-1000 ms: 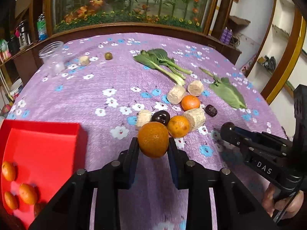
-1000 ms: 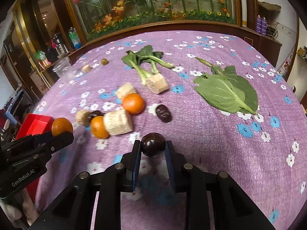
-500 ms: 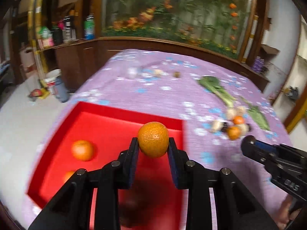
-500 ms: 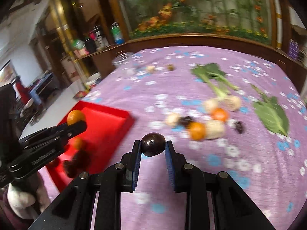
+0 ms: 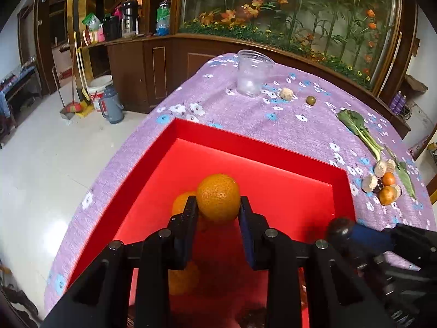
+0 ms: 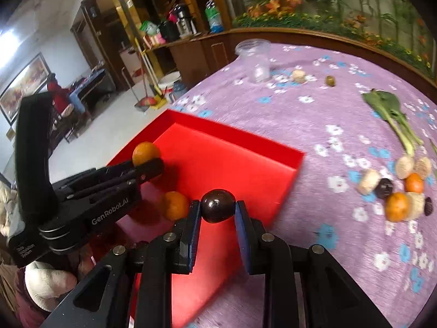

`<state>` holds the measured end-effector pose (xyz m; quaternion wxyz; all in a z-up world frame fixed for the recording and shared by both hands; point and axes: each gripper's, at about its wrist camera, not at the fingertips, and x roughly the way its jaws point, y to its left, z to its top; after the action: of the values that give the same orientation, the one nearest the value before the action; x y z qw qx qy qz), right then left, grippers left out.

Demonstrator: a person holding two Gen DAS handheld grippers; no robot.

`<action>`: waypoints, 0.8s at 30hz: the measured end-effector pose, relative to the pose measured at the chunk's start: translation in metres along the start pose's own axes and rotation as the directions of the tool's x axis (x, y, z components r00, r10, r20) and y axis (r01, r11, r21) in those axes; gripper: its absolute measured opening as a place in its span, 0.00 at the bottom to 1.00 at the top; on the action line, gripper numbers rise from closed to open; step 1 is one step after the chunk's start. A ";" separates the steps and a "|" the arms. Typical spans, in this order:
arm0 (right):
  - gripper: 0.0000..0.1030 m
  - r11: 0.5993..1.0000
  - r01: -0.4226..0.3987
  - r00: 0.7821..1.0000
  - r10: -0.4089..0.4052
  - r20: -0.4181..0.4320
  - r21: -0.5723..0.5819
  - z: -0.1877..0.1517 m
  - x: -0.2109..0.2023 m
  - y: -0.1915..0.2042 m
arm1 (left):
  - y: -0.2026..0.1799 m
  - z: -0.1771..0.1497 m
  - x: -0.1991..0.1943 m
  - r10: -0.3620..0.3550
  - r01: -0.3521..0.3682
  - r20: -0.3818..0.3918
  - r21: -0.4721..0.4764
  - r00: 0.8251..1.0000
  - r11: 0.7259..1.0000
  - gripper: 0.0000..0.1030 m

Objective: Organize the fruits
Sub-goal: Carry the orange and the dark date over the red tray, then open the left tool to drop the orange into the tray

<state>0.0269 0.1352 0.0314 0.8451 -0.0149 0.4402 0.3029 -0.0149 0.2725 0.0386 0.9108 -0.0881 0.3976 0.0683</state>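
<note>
My left gripper (image 5: 217, 213) is shut on an orange (image 5: 218, 197) and holds it over the red tray (image 5: 259, 153); it also shows in the right wrist view (image 6: 148, 164) with its orange (image 6: 146, 153). More oranges (image 5: 181, 202) lie in the tray below. My right gripper (image 6: 218, 213) is shut on a dark plum (image 6: 218, 205) above the tray's (image 6: 232, 139) right part. Its tip shows in the left wrist view (image 5: 340, 228). An orange (image 6: 174, 205) lies in the tray beside it.
On the purple flowered cloth (image 5: 286, 125) at the right lie oranges (image 6: 397, 206), a dark plum (image 6: 383, 187), pale chunks (image 6: 368, 181) and leafy greens (image 6: 393, 112). A clear plastic cup (image 5: 254, 72) stands at the far edge. The table edge drops to the floor at left.
Both grippers swung left from the fruit pile to above the red tray, each still holding its fruit. The left one now hangs lower over the tray's oranges.
</note>
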 end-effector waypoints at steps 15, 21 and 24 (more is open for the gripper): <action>0.27 1.000 0.009 0.999 -0.010 -0.034 -0.030 0.000 0.027 0.011 | -0.008 0.005 0.004 -0.009 0.009 0.003 0.028 1.000 1.000 0.28; 0.29 1.000 0.012 1.000 -0.013 -0.026 -0.022 0.001 0.026 0.011 | -0.007 0.006 0.001 -0.017 0.017 0.004 -0.001 1.000 1.000 0.58; 0.29 0.999 0.015 1.000 -0.016 -0.021 -0.030 0.001 0.024 0.012 | -0.004 0.008 -0.005 -0.014 0.015 0.012 -0.014 1.000 1.000 0.58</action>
<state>0.0315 0.1566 0.0167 0.8424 -0.0341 0.4446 0.3025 -0.0119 0.2698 0.0477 0.9130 -0.0968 0.3908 0.0649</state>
